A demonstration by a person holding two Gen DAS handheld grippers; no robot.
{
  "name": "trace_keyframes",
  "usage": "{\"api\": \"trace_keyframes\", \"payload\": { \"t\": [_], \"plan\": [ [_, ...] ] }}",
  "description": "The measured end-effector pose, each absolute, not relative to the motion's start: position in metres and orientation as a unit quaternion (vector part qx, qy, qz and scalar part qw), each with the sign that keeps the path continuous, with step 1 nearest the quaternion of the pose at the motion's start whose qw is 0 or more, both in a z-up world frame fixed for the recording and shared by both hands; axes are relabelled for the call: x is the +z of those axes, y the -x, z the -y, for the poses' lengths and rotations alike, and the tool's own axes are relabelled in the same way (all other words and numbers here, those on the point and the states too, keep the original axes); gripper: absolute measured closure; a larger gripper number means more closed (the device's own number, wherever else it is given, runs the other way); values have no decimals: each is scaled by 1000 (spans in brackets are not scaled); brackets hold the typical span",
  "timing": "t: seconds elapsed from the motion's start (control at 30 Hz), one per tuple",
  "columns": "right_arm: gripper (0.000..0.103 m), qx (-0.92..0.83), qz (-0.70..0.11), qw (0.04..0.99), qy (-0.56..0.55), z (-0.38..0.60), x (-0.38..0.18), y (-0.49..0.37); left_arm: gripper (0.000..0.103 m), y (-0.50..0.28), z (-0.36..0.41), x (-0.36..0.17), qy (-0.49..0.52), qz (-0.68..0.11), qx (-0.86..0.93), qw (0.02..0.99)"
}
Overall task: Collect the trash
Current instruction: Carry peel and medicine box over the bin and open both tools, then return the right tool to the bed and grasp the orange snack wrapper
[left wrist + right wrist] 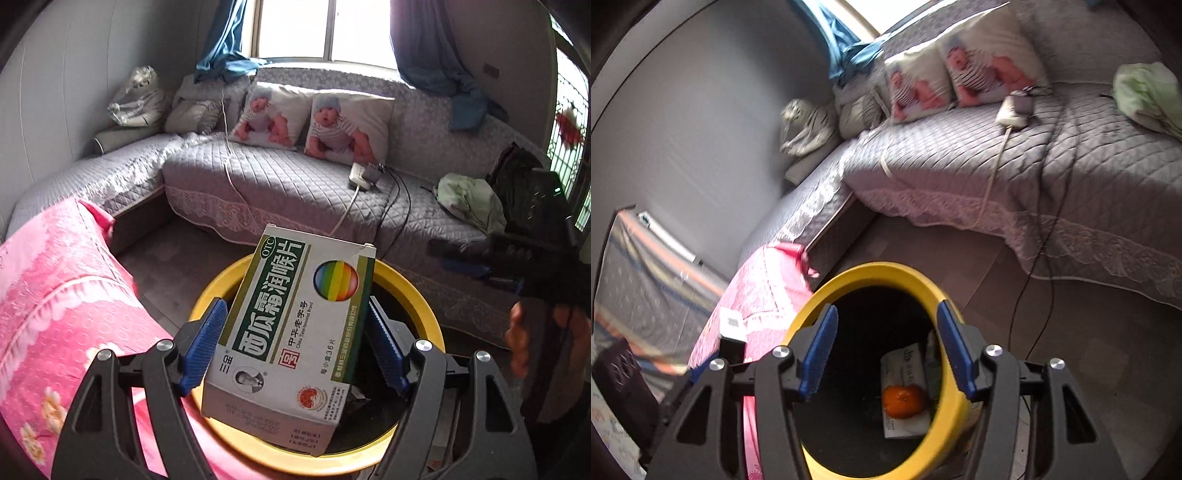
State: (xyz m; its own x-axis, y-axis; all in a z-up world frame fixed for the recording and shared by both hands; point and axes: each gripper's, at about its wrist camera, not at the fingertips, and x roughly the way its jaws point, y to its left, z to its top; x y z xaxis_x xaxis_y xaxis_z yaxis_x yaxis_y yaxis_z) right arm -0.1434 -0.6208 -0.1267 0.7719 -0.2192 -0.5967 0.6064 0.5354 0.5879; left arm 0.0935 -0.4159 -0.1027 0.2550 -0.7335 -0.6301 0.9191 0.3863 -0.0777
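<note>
the left hand-held gripper (295,343) is spread to the width of a medicine box (291,332) and grips it, one blue ribbed pad pressed to each long side. the box is white and green with chinese lettering and a rainbow-striped circle on its top face; it lies flat between the fingers, tilted a little, with its far end pointing away from the camera. directly under it sits the yellow-rimmed trash bin (424,306), its dark opening mostly covered by the box, so the box hangs over the bin mouth rather than inside it.

the right hand-held gripper (886,350) is parted wide and holds nothing. its blue pads stand either side of the same bin (945,417), just above the rim, touching neither the bin nor its contents as far as can be seen. down inside the dark bin lie an orange (905,400) and, beneath it, a white packet with print (905,369).

a pink floral cloth (55,295) lies just left of the bin. beyond the bin is bare floor, then a sofa (277,184) with a grey quilted cover carrying two baby-print cushions (314,118), a white power strip (364,175) with trailing cables and a pale green cloth (469,201).
</note>
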Motion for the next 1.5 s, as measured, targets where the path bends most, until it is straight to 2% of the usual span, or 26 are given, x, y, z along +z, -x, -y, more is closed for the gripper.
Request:
{"api": "trace_keyframes", "payload": {
  "t": [0.07,0.13,0.2,0.23,0.53,0.8,0.97,1.2,1.37,1.5],
  "plan": [
    [48,-260,-221,841,-419,624,-127,157,26,-95,420,-112,-151,-311,-526,777],
    [46,-269,-213,838,-423,628,-127,166,15,-100,417,-117,-141,-320,-521,778],
    [33,-279,-203,835,-428,632,-128,173,11,-109,409,-119,-119,-330,-508,787],
    [29,-283,-198,832,-434,633,-129,175,10,-113,405,-117,-108,-333,-502,791],
    [27,-242,-218,844,-426,615,-123,136,9,-167,315,-63,48,-285,-403,868],
    [22,-120,-268,873,-390,551,-101,44,8,-214,197,-1,132,-221,-300,918],
    [22,-4,-317,880,-355,484,-86,-36,8,-222,96,15,148,-183,-210,949],
    [21,139,-395,877,-236,349,-60,-149,8,-211,-50,19,133,-157,-41,978],
    [21,184,-452,857,-166,259,-65,-218,8,-179,-137,8,127,-145,49,980],
    [21,184,-480,844,-153,217,-69,-268,8,-160,-180,4,129,-146,84,977]
  ]
}}
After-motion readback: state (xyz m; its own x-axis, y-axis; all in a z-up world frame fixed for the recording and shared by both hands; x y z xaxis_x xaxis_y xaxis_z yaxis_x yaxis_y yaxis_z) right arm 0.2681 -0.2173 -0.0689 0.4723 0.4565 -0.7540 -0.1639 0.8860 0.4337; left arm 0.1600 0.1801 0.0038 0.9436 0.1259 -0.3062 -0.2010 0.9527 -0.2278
